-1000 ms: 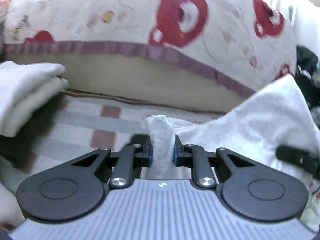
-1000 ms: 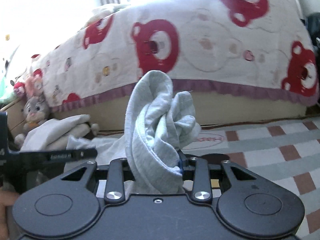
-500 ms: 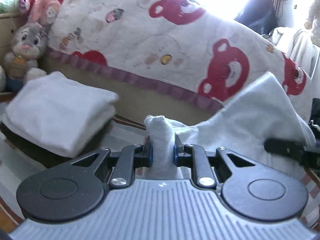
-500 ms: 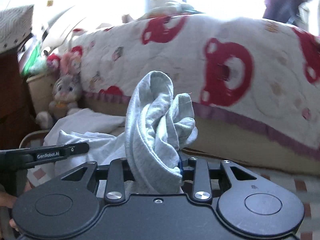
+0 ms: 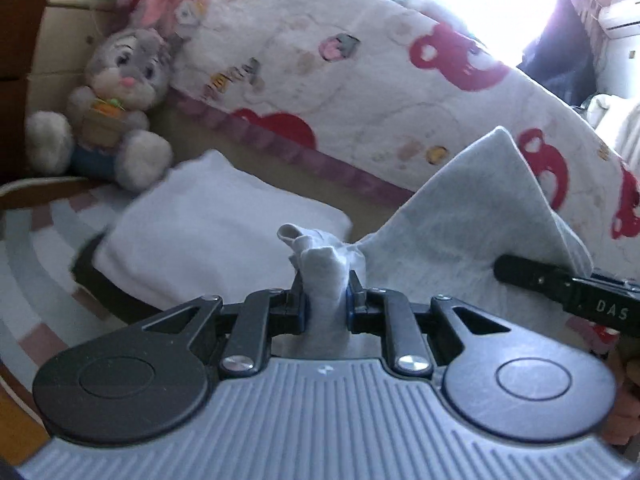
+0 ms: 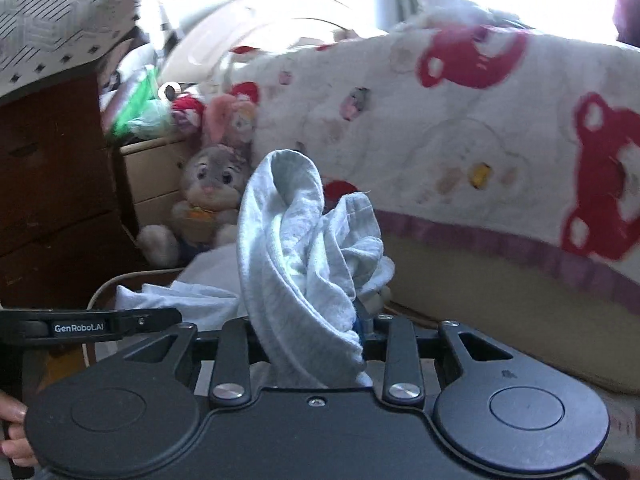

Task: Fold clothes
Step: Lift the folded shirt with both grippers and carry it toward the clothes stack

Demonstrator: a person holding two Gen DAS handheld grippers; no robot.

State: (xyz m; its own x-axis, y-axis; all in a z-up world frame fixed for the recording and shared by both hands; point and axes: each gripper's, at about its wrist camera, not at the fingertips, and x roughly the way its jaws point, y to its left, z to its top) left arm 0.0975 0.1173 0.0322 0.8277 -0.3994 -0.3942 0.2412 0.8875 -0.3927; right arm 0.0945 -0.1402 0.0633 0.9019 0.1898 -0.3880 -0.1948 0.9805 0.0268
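A light grey garment (image 5: 472, 216) hangs stretched between my two grippers. My left gripper (image 5: 325, 300) is shut on one bunched corner of it. My right gripper (image 6: 308, 320) is shut on another bunched part (image 6: 296, 240), which stands up in thick folds above the jaws. The right gripper's finger shows at the right of the left wrist view (image 5: 560, 284), and the left gripper's finger shows at the left of the right wrist view (image 6: 92, 326). A pile of folded white clothes (image 5: 208, 236) lies on the floor mat just ahead and left of my left gripper.
A bed with a red-bear blanket (image 5: 360, 92) fills the background. A grey plush rabbit (image 5: 116, 96) sits by a wooden cabinet (image 6: 52, 184) at the left. The striped checked mat (image 5: 36, 248) covers the floor.
Both grippers have swung left with the garment. The folded white pile and the plush rabbit have come into view and now sit close ahead. Both grips are unchanged.
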